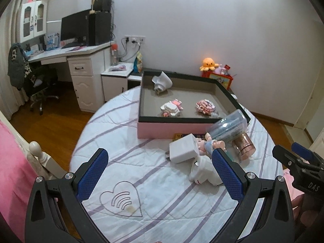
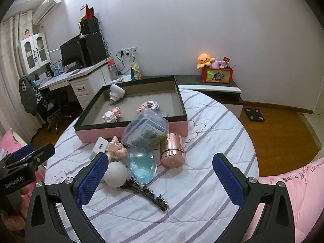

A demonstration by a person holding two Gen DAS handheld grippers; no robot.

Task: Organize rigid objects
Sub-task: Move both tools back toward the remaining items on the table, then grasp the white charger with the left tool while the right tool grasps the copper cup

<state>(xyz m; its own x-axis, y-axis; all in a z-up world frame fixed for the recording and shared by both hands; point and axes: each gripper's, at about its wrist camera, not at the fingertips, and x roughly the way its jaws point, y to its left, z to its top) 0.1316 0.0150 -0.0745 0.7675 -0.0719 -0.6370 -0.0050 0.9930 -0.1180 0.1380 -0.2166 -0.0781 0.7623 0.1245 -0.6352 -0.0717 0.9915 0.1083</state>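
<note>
A pink box with a black rim [image 1: 174,129] [image 2: 183,117] lies on the striped bedspread and holds a white plug-like object [image 1: 162,82] [image 2: 116,92] and two pink block figures [image 1: 171,107] [image 2: 111,115]. In front of the box is a pile: a white charger [image 1: 183,148] [image 2: 100,147], a small doll [image 1: 210,143] [image 2: 117,148], a clear plastic case [image 1: 227,125] [image 2: 145,130], a rose-gold tin [image 1: 244,143] [image 2: 172,150], a white round toy [image 1: 202,171] [image 2: 115,174], a blue-tinted clear egg shape [image 2: 142,165] and a black hair clip [image 2: 146,192]. My left gripper [image 1: 160,174] is open and empty just short of the pile. My right gripper [image 2: 160,180] is open and empty over the hair clip.
A white desk [image 1: 81,60] with monitor and an office chair [image 1: 40,87] stand at the left. A low cabinet holds a red toy box [image 2: 217,75] with an orange plush. A scale [image 2: 254,114] lies on the wooden floor. A pink quilt [image 2: 293,182] lies at the right.
</note>
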